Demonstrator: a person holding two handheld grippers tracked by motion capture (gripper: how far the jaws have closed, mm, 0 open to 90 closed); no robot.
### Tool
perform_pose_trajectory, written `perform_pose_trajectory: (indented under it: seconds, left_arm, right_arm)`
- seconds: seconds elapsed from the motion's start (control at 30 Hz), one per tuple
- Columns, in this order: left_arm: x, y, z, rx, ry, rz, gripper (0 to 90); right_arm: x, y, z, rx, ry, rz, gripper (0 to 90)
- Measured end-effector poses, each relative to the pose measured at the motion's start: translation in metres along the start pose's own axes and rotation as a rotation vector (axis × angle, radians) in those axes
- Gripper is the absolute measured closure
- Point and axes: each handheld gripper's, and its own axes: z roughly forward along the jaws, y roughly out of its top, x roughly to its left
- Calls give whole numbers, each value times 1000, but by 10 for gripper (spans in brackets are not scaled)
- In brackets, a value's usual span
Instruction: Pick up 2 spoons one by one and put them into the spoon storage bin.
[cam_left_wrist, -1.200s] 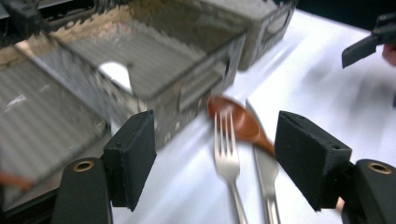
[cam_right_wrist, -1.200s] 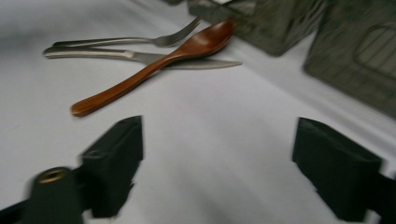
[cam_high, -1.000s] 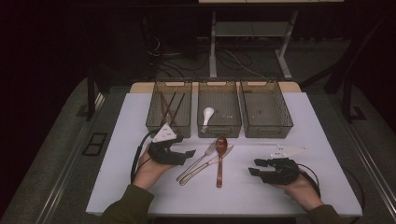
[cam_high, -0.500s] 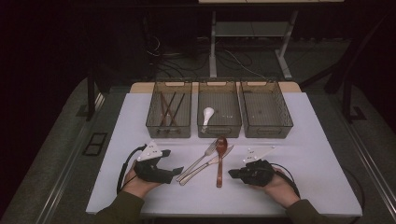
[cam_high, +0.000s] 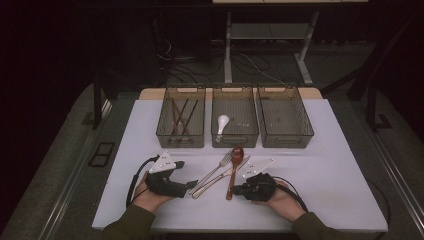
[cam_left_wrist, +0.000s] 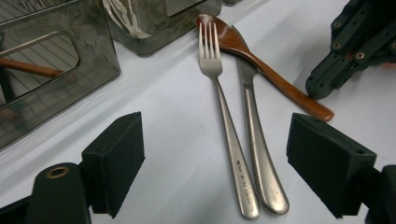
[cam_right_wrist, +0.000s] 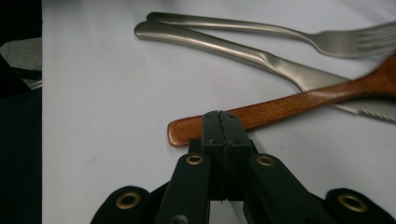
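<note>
A wooden spoon (cam_high: 235, 169) lies on the white table (cam_high: 340, 165), beside a steel fork (cam_high: 214, 171) and a steel knife (cam_high: 223, 176). My right gripper (cam_high: 235, 190) is shut, its pads pressed together with nothing between them. In the right gripper view its tips (cam_right_wrist: 220, 123) sit at the end of the wooden spoon's handle (cam_right_wrist: 280, 107). My left gripper (cam_high: 192, 185) is open and has just widened a little. In the left gripper view (cam_left_wrist: 222, 158) the handles of the fork (cam_left_wrist: 224, 116) and the knife (cam_left_wrist: 254, 140) lie between its pads, untouched.
Three translucent grey bins stand in a row at the back. The left bin (cam_high: 181, 135) holds chopsticks, the middle bin (cam_high: 235, 135) holds a white spoon (cam_high: 222, 121), and the right bin (cam_high: 285, 135) stands beside it. The table's front edge lies under the forearms.
My right gripper has slid left to the end of the wooden spoon's handle and its jaws have shut. My left gripper has drawn back from the bins toward the fork and knife handles.
</note>
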Motion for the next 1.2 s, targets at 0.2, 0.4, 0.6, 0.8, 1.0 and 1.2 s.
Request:
perform_pose_trajectory:
  seconds: [0.2,0.4,0.6,0.8,1.0,1.2]
  left_arm:
    - [0,0,-1,2,0,2,188]
    - [0,0,-1,3,-2,3,188]
    - [0,0,-1,3,-3,5,188]
    - [0,0,-1,-1,-3,3,188]
    - [0,0,0,-2,-8,1,188]
    - [0,0,1,1,-13,0,188]
  right_arm:
    - [3,12,16,-18,14,-2,896]
    - [3,20,27,-36,27,1,896]
    - [1,20,24,-40,23,0,854]
    - [-6,22,7,-68,19,26,694]
    - [-22,24,-11,-73,-57,55,535]
    - [-46,29,-29,-73,-141,83,480]
